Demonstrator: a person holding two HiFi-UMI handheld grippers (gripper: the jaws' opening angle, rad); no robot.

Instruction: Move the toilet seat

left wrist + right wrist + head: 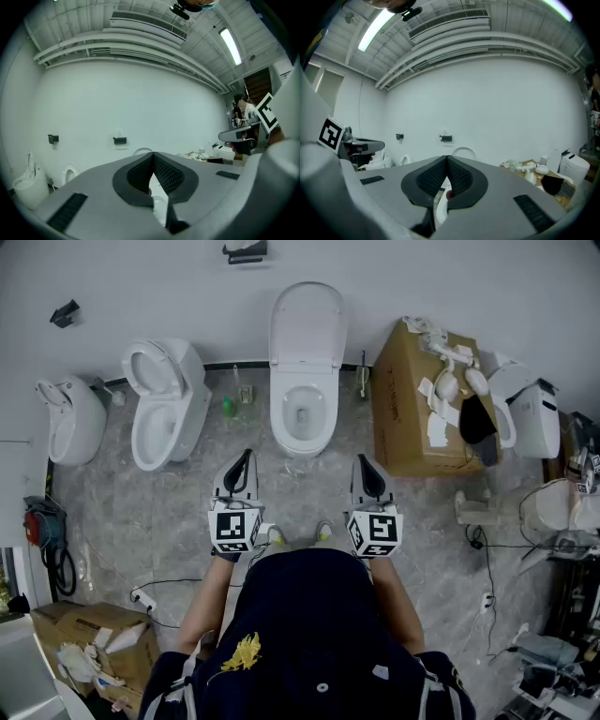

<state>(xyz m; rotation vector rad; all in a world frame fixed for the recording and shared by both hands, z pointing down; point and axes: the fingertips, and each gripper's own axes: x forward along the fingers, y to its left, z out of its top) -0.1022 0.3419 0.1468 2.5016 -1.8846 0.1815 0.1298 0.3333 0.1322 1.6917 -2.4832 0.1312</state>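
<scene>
**Status check: seat not yet touched, both claws closed and empty**

Position: the person stands on the grey floor (122, 521), facing the row of fixtures along its far edge, at the wall. The middle toilet (305, 442) is dead ahead and is presumably the target.

Toilet seat (279, 413): as far as the head view shows, the ring lies flat on the bowl. The lid (307, 322) above it is raised and leans back toward the wall. I cannot tell whether ring and bowl rim are one piece from this angle.

Left gripper (246, 460): held about level, pointing at the toilet. Its own view shows the two ribbed pads (166, 174) meeting at the tips with nothing between them. It is short of the bowl, not touching it.

Right gripper (365, 463): same posture, tipped slightly down. Its pads (457, 180) are pressed together and it is empty. It also stops short of the bowl.

Surroundings: a second toilet (169, 409) stands left of the target with its lid up. A cardboard box (417, 409) stands to the target's right, and a small green bottle (228, 407) is on the floor between the two toilets.

Progress, by my judgement: only lining up is done, and there is no contact. What remains is to close in, open or wedge a claw at the seat's front edge, and then swing the seat on its hinge.
</scene>
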